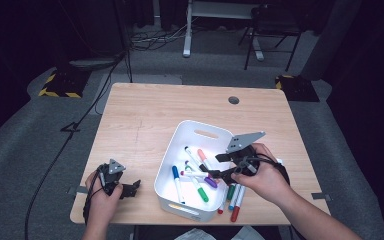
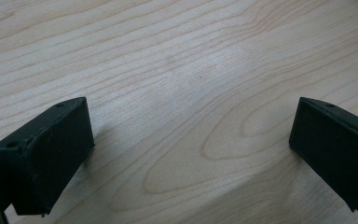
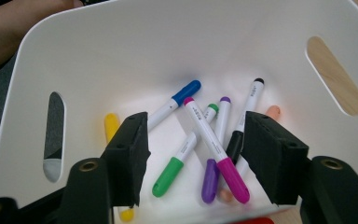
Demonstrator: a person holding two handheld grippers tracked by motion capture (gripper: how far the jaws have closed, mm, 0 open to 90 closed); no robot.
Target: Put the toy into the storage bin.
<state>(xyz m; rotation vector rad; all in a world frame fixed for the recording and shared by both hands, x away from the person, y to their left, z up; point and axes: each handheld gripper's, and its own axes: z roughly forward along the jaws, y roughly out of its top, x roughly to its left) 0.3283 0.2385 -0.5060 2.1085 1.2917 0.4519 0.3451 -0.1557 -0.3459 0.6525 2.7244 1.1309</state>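
Working across a pale wooden worktop (image 1: 145,115), sorting markers into a white bin (image 1: 181,131) standing toward its near right part.

Judging the job as well past halfway: seeing seven or so pens already lying loose on the floor of the bin (image 3: 168,42), and a small cluster waiting outside it.

Holding the right gripper (image 1: 219,166) over the bin's right rim, pointing into the bin. Keeping its jaws roughly half open in the right gripper view (image 3: 196,154), clamping nothing, with the pens lying below and beyond them rather than pressed between them.

Resting the left gripper (image 1: 132,187) on bare wood well to the left of the bin, with the jaws spread wide in the left gripper view (image 2: 191,154) and nothing between them.

Inside the bin: noting a magenta-capped marker (image 3: 214,149) lying on top across the others, beside a purple-capped marker (image 3: 213,179), a green-capped marker (image 3: 170,175), a blue-capped marker (image 3: 182,94) and a yellow marker (image 3: 111,125) near the far slot.

Remaining, as far as can be judged: picking up the loose markers (image 1: 235,200) lying just outside the bin's right wall, under the right hand (image 1: 265,180), and dropping them in.
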